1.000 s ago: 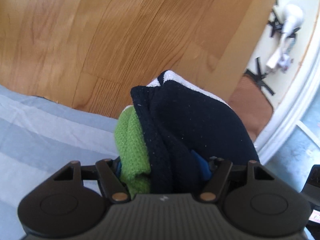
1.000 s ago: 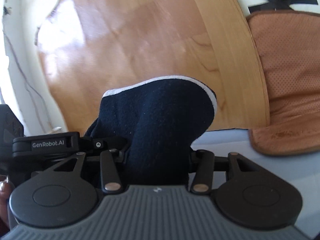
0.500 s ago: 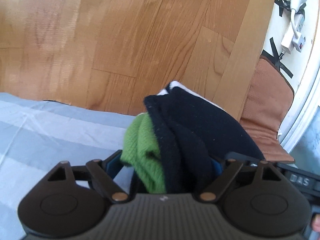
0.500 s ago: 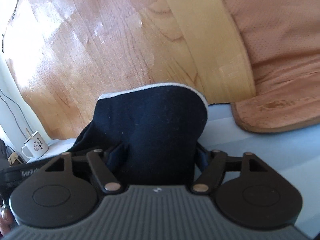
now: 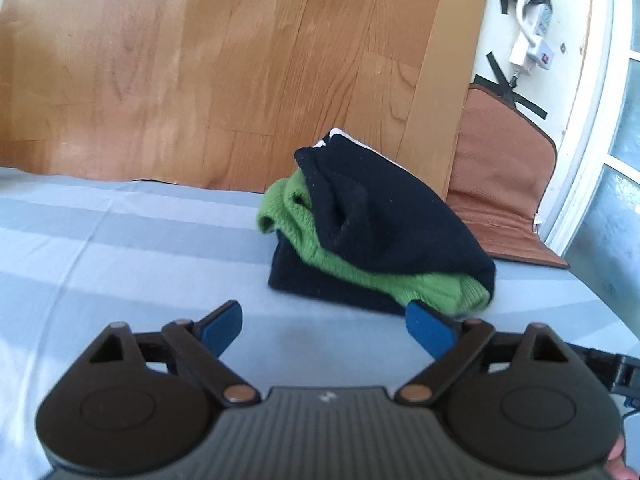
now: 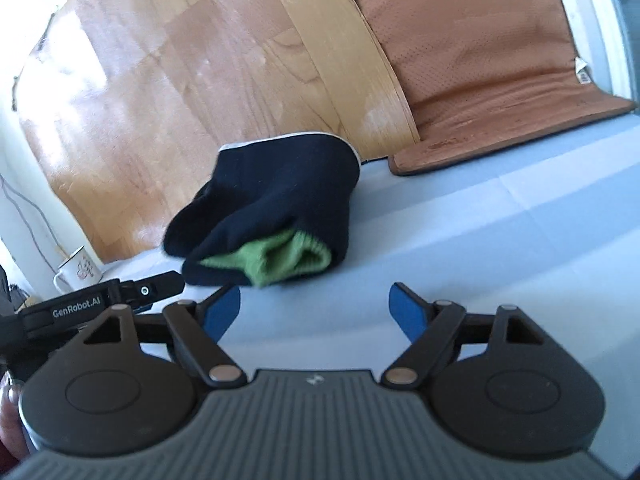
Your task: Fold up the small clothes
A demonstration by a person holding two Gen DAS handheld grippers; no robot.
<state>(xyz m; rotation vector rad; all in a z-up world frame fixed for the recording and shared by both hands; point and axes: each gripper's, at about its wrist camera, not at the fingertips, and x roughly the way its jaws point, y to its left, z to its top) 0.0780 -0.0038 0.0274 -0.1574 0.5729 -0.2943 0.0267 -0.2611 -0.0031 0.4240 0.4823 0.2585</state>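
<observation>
A folded bundle of small clothes (image 5: 384, 232), navy with a green knit layer and a thin white trim, lies on the pale blue striped sheet (image 5: 120, 248) close to the wooden headboard. My left gripper (image 5: 326, 328) sits just in front of it, jaws still opening, nothing between the blue pads. In the right wrist view the same bundle (image 6: 288, 200) lies ahead and slightly left of my right gripper (image 6: 316, 308), whose jaws are also opening and hold nothing. The other gripper's black body (image 6: 100, 304) shows at the left there.
A wooden headboard (image 5: 240, 60) rises behind the bed. A brown leather cushion (image 6: 480, 60) leans at the right. A white enamel mug (image 6: 78, 272) stands at the far left. A white plug and taped cables (image 5: 528, 20) hang on the wall.
Both grippers have let go of the bundle, spread their jaws and drawn back. The bundle now lies on the sheet by itself.
</observation>
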